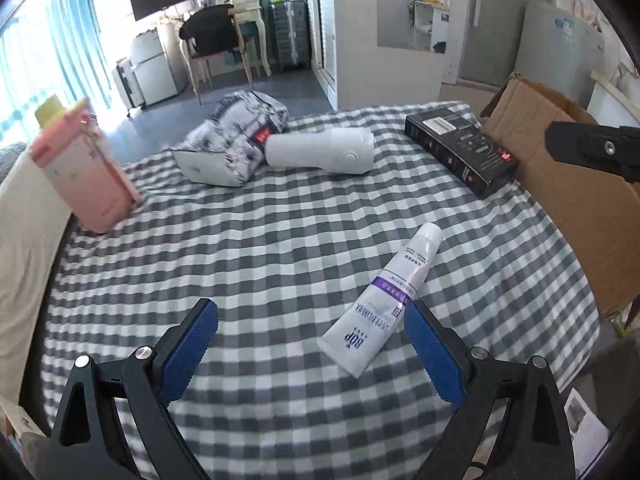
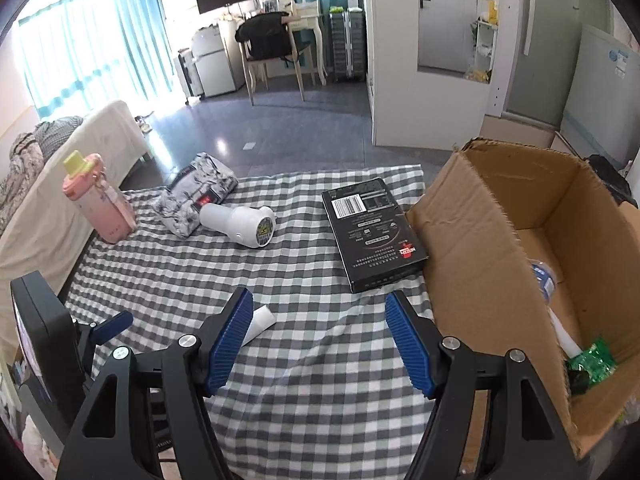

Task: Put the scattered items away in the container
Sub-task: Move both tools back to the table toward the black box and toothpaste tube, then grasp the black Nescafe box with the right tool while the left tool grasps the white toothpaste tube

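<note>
While both grippers hover over a soft checked cloth (image 1: 280,240), five loose items lie on it. The left gripper (image 1: 310,344) has its ribbed blue pads spread wide and holds nothing; a smooth white tube (image 1: 384,300) lies flat just inside its right pad, cap toward 1 o'clock. The right gripper (image 2: 320,336) is equally wide apart and empty, with bare cloth between its pads.

In the right wrist view, a flat black box (image 2: 372,232) lies at 1 o'clock, its corner touching the carton (image 2: 480,240). A rounded white plastic bottle (image 2: 240,222) lies on its side at 11 o'clock, against a soft folded grey patterned bundle (image 2: 196,196). One pink bottle (image 2: 100,204) with a yellow cap stands upright near the cloth's left edge at 10 o'clock.

One brown corrugated carton sits open at 3 o'clock beside the cloth's right edge, with torn flap edges. Inside lie a clear plastic bottle (image 2: 544,276) and a green packet (image 2: 596,364).
</note>
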Motion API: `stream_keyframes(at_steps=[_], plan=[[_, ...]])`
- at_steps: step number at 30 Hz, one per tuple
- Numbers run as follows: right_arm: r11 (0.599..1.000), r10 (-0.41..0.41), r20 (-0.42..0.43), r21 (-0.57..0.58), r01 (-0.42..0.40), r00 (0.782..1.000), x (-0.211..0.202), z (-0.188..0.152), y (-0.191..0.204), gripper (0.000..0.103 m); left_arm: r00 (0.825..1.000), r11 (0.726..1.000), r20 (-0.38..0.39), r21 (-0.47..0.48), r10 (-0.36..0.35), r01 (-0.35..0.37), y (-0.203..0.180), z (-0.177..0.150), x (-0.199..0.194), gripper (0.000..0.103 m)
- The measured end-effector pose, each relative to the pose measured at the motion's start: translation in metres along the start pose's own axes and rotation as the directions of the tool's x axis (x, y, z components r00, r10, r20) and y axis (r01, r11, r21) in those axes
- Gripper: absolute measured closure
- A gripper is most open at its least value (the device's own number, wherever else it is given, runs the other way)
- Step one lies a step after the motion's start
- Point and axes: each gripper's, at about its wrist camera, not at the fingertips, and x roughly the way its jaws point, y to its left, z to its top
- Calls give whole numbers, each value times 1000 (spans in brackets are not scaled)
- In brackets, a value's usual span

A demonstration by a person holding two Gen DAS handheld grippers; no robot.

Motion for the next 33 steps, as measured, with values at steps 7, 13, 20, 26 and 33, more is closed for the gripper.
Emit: stream_keyframes(at_steps=[7, 13, 20, 26, 33], plan=[[1000, -19, -17, 5, 19, 1000, 28, 16, -3, 35, 1000, 1000, -12, 18, -23, 24, -8, 8, 22, 7], [999, -32, -27, 7, 33, 999, 57, 28, -6, 35, 998, 997, 24, 39, -65, 64, -16, 12, 27, 7], [994, -107, -62, 10, 107, 992, 101, 47, -15, 35, 996, 990, 3, 104, -94, 93, -30, 10, 36, 12], [975, -214, -78, -70, 209, 974, 133, 55, -15, 22, 992, 987, -10, 96, -129, 130, -33, 15, 41, 16], [916, -358, -48, -211, 341, 932, 152, 51, -1, 18, 989, 978, 10, 148, -148, 145, -42, 15, 34, 68]])
